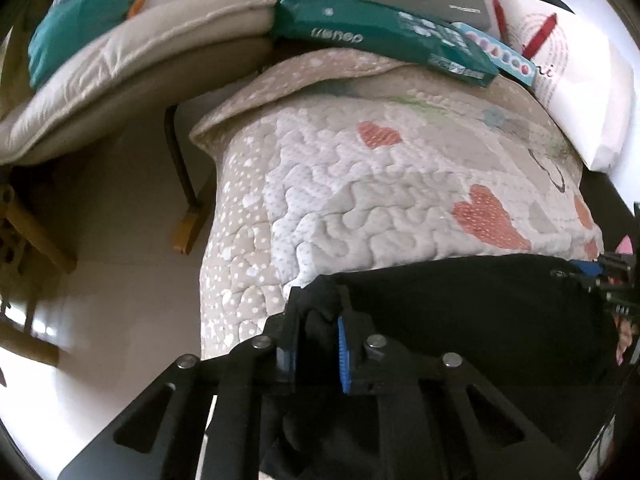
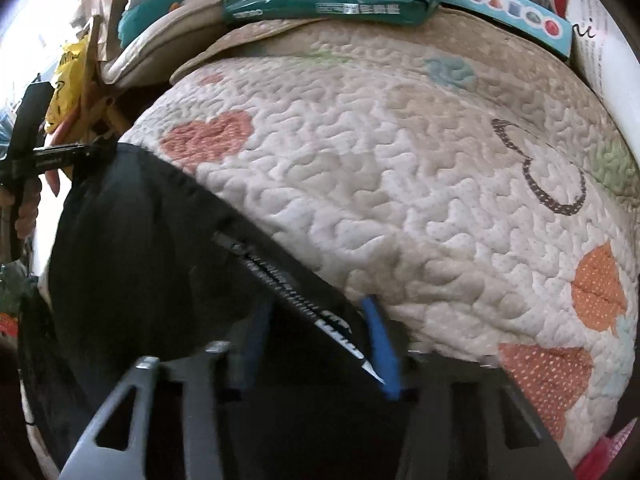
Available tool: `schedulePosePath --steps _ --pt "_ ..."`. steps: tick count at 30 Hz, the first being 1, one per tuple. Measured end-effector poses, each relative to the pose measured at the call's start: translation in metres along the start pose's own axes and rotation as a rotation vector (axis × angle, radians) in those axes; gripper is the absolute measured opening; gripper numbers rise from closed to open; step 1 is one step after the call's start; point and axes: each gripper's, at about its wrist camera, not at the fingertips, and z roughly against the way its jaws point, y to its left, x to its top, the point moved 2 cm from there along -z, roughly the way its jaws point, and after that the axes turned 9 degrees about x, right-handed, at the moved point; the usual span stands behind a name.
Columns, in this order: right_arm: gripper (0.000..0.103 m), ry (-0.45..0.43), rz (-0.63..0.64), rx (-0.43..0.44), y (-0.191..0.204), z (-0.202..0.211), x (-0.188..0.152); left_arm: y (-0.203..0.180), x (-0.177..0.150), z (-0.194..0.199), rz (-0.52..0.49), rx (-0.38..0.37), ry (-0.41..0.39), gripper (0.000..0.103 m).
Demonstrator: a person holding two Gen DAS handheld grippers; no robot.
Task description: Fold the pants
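Left gripper: jaws drawn nearly together, blue-padded fingers pinching a bunched corner of the black pants between them. Right gripper: jaws partly closed, its blue pads standing either side of the pants' edge where a white-printed strip runs along the black cloth; the fabric fills the gap, but whether both pads actually press on it cannot be told.

The pants lie spread on a quilted bedspread, cream and beige with red-orange hearts, at the near edge of the bed. In the left wrist view the garment stretches rightward from the gripped corner toward the other tool, part of which shows at the right margin. In the right wrist view the black cloth runs leftward to the left tool, where part of a hand is seen on its frame.

Beyond the pants, at the far side of the bedspread: a dark green packet, a light blue box with coloured shapes, and a white printed pillow. To the left, a beige cushion rests on a chair beside the bed.
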Motion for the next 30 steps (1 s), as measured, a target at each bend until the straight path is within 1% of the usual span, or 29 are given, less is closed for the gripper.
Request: schedulePosePath --steps 1,2,5,7,11,15,19,20,23,27,29,30 --pt "0.023 -0.005 -0.011 -0.002 0.000 0.002 0.000 0.000 0.000 0.006 -0.002 0.002 -0.007 0.014" --pt "0.013 -0.014 -0.021 -0.012 -0.001 0.006 0.001 0.000 0.001 0.014 -0.003 0.000 -0.018 0.014" --pt "0.010 -0.040 -0.069 0.006 -0.004 0.019 0.000 0.000 0.003 0.034 0.000 -0.002 -0.049 0.014" --pt "0.009 -0.049 -0.071 -0.001 0.002 0.027 -0.003 0.002 0.000 0.050 0.005 -0.005 -0.069 0.014" --pt "0.007 -0.065 -0.063 -0.018 0.024 0.047 -0.011 0.004 -0.014 0.087 -0.003 0.016 -0.112 0.014" --pt "0.007 -0.081 -0.057 -0.023 0.050 0.078 -0.033 0.004 -0.044 0.127 0.009 0.024 -0.152 0.014" --pt "0.007 -0.084 -0.045 -0.027 0.079 0.106 -0.068 0.004 -0.082 0.154 0.009 0.011 -0.152 0.014" --pt "0.007 -0.082 -0.046 -0.025 0.086 0.111 -0.079 0.003 -0.094 0.160 -0.001 0.014 -0.149 0.014" --pt "0.007 -0.053 -0.047 -0.025 0.111 0.122 -0.119 -0.005 -0.133 0.175 -0.076 0.050 -0.134 0.014" --pt "0.007 0.002 -0.063 -0.015 0.130 0.118 -0.165 -0.015 -0.174 0.181 -0.182 0.100 -0.084 0.015" --pt "0.007 0.034 -0.070 -0.013 0.139 0.112 -0.182 -0.020 -0.191 0.181 -0.239 0.139 -0.047 0.017" --pt "0.007 0.050 -0.072 -0.012 0.142 0.108 -0.190 -0.019 -0.195 0.182 -0.254 0.154 -0.038 0.020"
